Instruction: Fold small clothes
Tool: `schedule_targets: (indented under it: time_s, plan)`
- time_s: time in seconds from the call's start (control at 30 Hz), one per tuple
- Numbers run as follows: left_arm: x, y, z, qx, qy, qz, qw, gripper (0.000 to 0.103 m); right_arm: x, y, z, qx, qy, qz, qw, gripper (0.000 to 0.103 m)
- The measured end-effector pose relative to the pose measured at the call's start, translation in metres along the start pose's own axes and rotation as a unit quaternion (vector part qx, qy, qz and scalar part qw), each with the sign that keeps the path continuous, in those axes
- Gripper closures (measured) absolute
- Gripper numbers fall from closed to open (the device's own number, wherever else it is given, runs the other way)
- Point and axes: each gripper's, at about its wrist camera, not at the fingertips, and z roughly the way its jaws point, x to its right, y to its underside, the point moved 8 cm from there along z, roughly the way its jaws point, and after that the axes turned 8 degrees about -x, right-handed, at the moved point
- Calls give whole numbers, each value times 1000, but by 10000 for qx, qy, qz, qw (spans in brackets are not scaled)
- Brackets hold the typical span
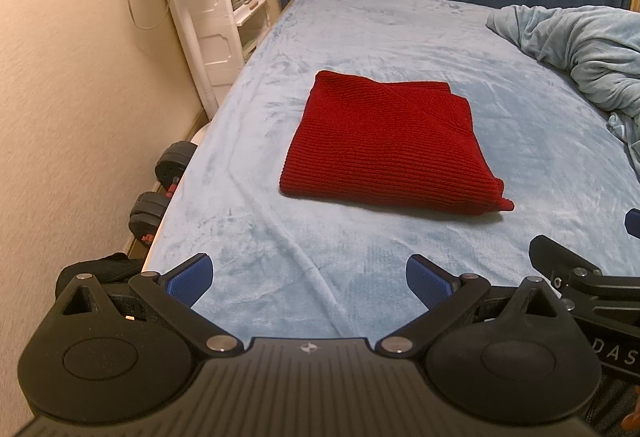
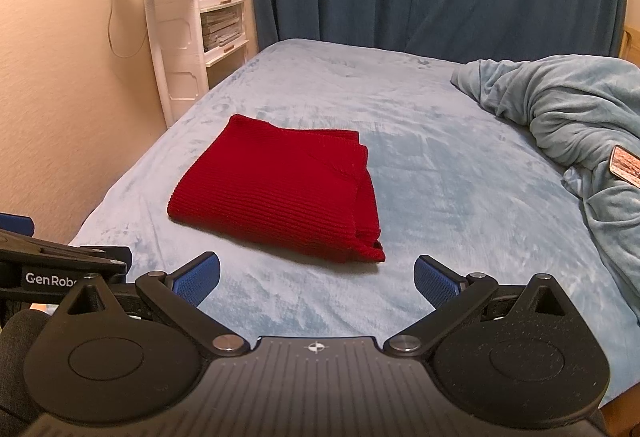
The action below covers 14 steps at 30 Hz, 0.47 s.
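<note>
Sweater [image 1: 384, 145], red ribbed knit, lies folded into a neat rectangle mid-bed [image 1: 400, 37], nearer the left edge, layered edges showing at its right side. Nearer, left gripper [image 1: 310, 279] and right gripper [image 2: 316, 279] hover spread wide, empty. Beyond, blanket [image 2: 568, 117] bunches at the right edge.

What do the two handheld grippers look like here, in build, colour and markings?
Both are matte black. The left gripper and right gripper each have ribbed bodies, silver pivot pins, round side housings and blue textured pads. White lettering reading "GenRob" shows on the left gripper's side in the right wrist view.
</note>
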Motion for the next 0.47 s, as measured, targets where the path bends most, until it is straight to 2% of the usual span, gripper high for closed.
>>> schedule_targets:
  time_s: [0.47]
  plan:
    - [-2,1,1,-34,-29,-21,10000,0,-1,0,0,-4,-3,4,10000,1]
